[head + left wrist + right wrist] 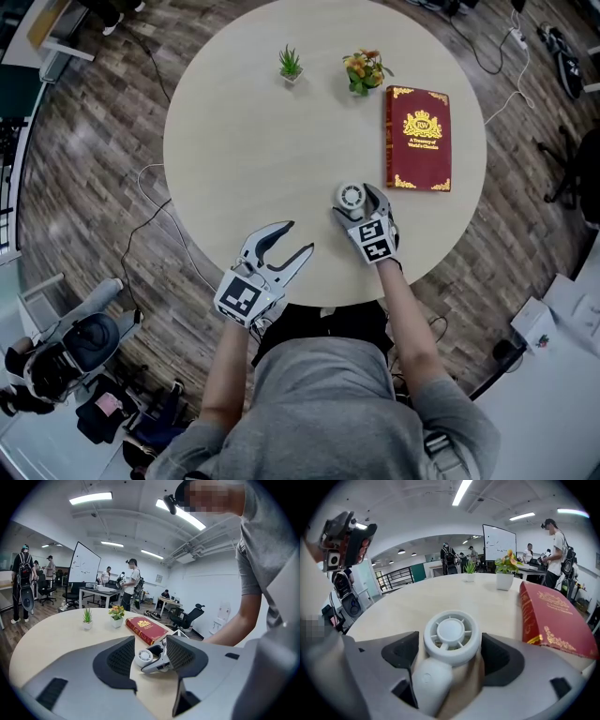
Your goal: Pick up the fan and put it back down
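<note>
— So, what's the surface?
— A round pale desk (pixel 281 141) on a wood-plank floor (pixel 103 122). It's an open office with strip lights (pixel 91 498), a whiteboard (pixel 84 566) and people (pixel 133 581) standing well behind.
— What's on it?
— At the far side there are 2 small pots, a green plant (pixel 291 64) and flowers (pixel 364 71). A red book (pixel 418 138) lies flat to the right.
— And the fan?
— The white fan (pixel 351 195) lies on the desk near the book's near-left corner, not touching it. It sits between the jaws of the right gripper (pixel 360 202), round head outward and handle back toward the gripper's throat.
— Gripped?
— No, those jaws stand wide, flanking the head without clamping it.
— The other one?
— The left gripper (pixel 298 238) sits over the near edge, spread and empty.
</note>
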`<state>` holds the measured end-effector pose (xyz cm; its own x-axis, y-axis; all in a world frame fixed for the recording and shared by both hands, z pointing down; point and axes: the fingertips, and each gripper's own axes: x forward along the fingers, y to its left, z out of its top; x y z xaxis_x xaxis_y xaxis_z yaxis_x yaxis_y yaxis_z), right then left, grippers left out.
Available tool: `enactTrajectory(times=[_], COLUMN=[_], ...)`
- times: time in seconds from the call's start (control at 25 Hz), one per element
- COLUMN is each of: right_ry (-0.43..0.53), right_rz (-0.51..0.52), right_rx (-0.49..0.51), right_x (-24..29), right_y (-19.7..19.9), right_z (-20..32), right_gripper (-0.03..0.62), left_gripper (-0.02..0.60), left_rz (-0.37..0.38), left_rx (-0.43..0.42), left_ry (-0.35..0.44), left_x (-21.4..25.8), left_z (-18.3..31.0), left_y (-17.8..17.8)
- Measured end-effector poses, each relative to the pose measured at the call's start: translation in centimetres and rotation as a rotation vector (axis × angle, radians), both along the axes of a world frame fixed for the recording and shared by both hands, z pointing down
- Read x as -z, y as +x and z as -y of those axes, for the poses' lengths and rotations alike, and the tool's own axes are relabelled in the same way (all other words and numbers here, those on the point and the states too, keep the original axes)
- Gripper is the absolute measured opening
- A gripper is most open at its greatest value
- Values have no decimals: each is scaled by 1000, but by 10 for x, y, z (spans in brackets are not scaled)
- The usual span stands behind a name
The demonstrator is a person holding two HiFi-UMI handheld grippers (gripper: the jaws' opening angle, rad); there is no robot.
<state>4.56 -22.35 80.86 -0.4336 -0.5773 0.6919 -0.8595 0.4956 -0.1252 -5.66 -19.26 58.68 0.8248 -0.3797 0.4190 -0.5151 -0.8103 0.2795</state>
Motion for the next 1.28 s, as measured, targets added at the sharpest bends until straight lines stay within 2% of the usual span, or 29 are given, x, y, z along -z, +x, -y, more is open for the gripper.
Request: enactTrajectory(times=[0.16, 0.4, 0.6, 0.8, 0.92, 1.04, 1.28], right_ry=[5, -1, -19, 4, 20, 36, 66], right_rz=[-46, -50, -27, -26, -25, -31, -41], right_rx=[-5, 0, -16, -36, -41, -48, -67], right_x=[-5, -4, 0, 12, 21, 29, 51], right_y=[6, 5, 7, 8, 8, 10, 13], right_z=[0, -1, 0, 0, -2, -2, -5], right_gripper=[368, 368, 367, 367, 367, 367, 367], left_gripper=[225, 224, 221, 219, 219, 219, 219], left_rz=[2, -2, -8, -8, -10, -30, -41], left_rx=[1, -16, -9, -11, -6, -23, -37], left_ry=[-4, 52, 48, 62, 40, 82, 108], left_x=[1, 5, 10, 18, 25, 32, 45], left_z=[-2, -3, -4, -7, -10, -12, -18], left_y=[-1, -3, -5, -8, -6, -4, -7])
